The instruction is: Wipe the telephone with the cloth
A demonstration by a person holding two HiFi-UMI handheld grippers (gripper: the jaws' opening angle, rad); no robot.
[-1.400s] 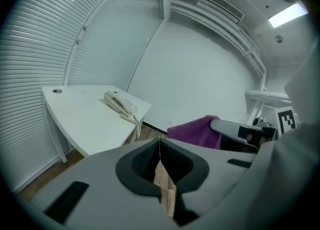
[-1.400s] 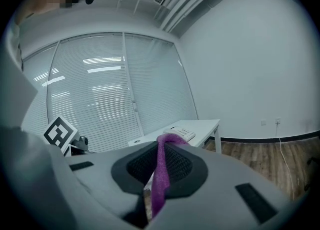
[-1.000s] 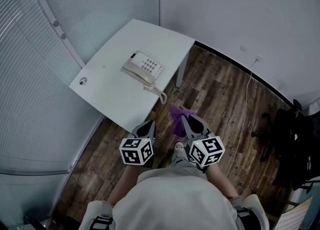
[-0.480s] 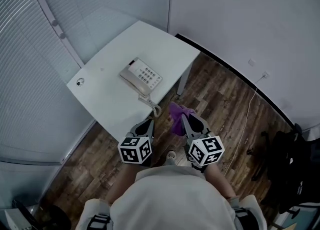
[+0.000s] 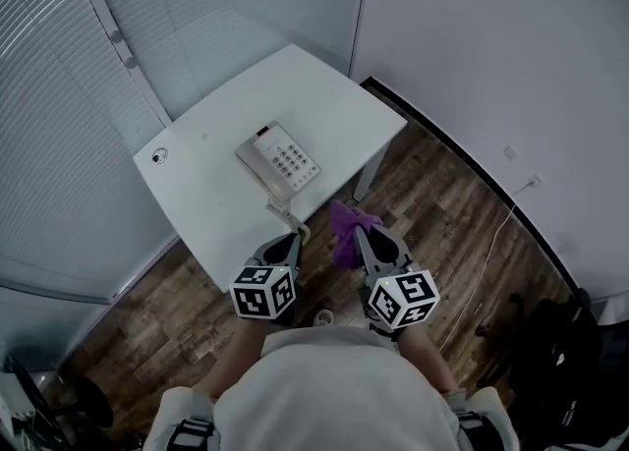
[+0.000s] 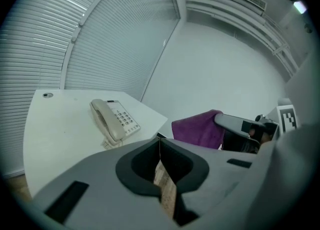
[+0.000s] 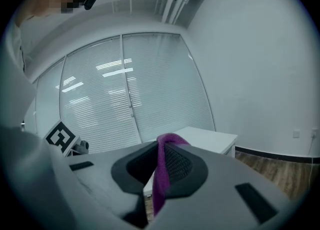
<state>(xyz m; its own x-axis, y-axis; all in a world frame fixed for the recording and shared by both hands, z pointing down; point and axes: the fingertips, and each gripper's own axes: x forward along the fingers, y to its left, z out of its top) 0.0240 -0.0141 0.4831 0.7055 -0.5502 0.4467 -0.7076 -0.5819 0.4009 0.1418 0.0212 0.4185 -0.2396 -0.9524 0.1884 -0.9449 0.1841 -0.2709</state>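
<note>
A cream push-button telephone (image 5: 278,163) lies on the white table (image 5: 226,135), its coiled cord hanging over the near edge; the left gripper view shows the telephone (image 6: 113,119) ahead and to the left. My right gripper (image 5: 356,233) is shut on a purple cloth (image 5: 349,226) that bunches past its tips, out over the wood floor just off the table's near edge. In its own view the cloth (image 7: 161,174) runs down between the closed jaws. My left gripper (image 5: 293,236) is shut and empty, its tips at the table's near edge by the cord.
Slatted blinds (image 5: 69,95) run behind and left of the table. A round cable grommet (image 5: 158,155) sits at the table's left corner. A table leg (image 5: 371,172) stands at the right. A white cable (image 5: 491,243) trails over the wood floor from a wall socket.
The table and telephone have drawn closer to both grippers in the head view. The left gripper's tips now reach the table edge by the cord. The cloth stays clamped in the right gripper.
</note>
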